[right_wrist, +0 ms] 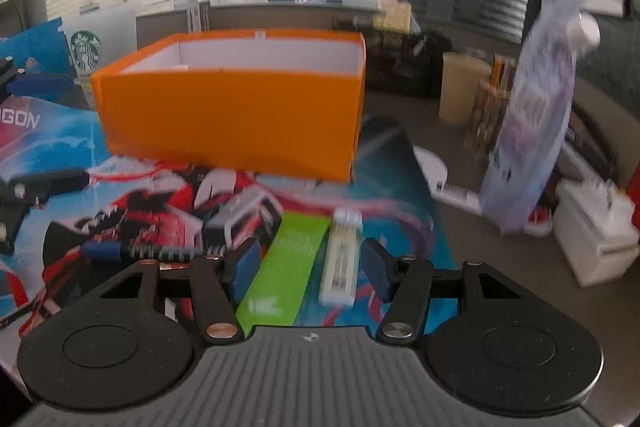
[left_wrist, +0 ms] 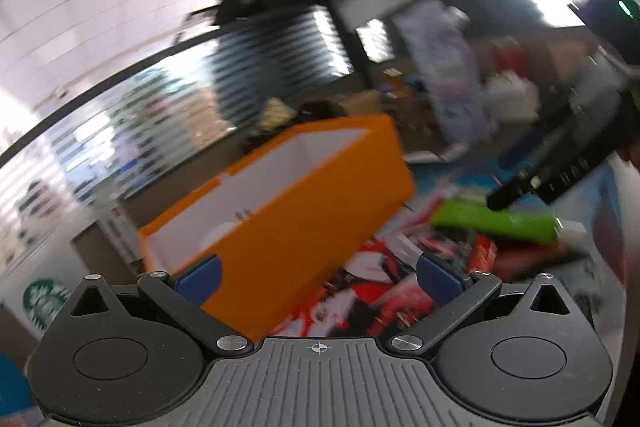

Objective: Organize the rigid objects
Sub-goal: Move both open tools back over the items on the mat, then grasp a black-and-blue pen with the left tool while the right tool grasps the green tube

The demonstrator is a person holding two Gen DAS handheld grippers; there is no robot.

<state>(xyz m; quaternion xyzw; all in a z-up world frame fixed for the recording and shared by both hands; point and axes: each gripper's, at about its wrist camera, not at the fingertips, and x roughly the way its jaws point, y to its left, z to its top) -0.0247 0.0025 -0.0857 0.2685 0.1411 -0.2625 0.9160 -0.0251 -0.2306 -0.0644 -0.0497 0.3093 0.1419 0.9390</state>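
An open orange box [right_wrist: 232,115] with a white inside stands on a printed mat; it also shows in the left wrist view [left_wrist: 288,195]. A flat green box [right_wrist: 284,275] and a pale yellow-white stick-shaped pack [right_wrist: 342,263] lie side by side on the mat, between the open jaws of my right gripper [right_wrist: 310,269], which hovers just above them. The green box also shows in the left wrist view [left_wrist: 496,223]. My left gripper [left_wrist: 318,277] is open and empty, tilted, beside the orange box. The right gripper's body [left_wrist: 568,155] shows above the green box there.
The colourful mat [right_wrist: 100,187] covers the desk. A tall soft pouch [right_wrist: 532,115], a cream cylinder [right_wrist: 460,87], white boxes [right_wrist: 596,235] and a flat white pack [right_wrist: 448,183] crowd the right side. A Starbucks cup [right_wrist: 84,51] stands back left. People stand behind the desk.
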